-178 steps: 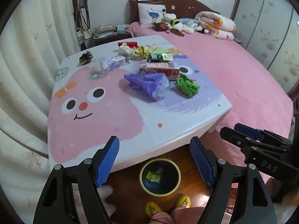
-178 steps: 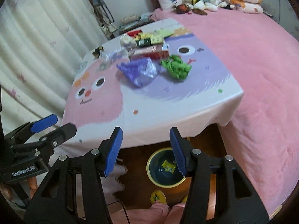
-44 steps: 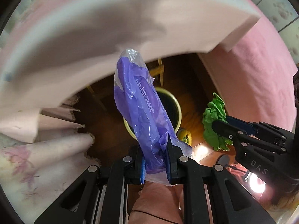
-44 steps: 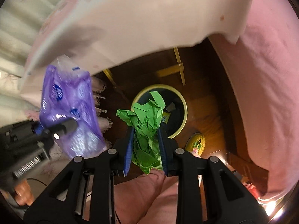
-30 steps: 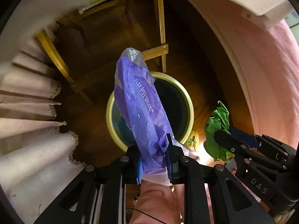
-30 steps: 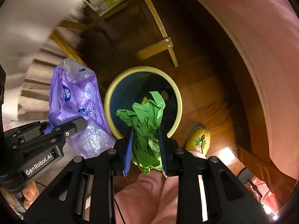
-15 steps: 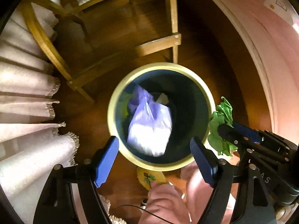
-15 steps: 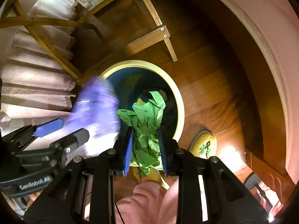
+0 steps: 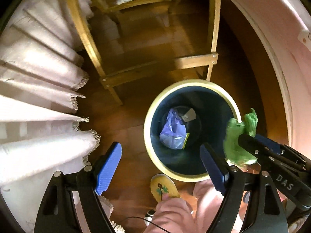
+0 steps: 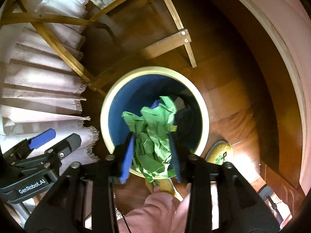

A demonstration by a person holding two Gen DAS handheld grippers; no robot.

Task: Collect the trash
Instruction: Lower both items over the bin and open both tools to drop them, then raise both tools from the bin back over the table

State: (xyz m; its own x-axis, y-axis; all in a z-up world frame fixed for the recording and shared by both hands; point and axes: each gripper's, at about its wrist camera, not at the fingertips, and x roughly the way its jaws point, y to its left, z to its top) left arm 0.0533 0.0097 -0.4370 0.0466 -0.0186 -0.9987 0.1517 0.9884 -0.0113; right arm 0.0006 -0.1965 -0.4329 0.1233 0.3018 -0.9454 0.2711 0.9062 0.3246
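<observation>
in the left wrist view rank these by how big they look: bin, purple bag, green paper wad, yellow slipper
1. bin, clearly largest.
2. green paper wad and purple bag: about alike. The wad is nearer the camera and the bag lies deep in the bin, so no firm order.
3. yellow slipper, smallest, partly hidden.

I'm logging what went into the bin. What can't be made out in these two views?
- Bin floor, right wrist view: green paper wad hides it.
- Grey scrap beside the purple bag, left wrist view: too small to identify.
- Whether the right gripper pads touch the wad: blurred; jaws are opening.
- Left gripper: jaws opening, nothing between them.
</observation>
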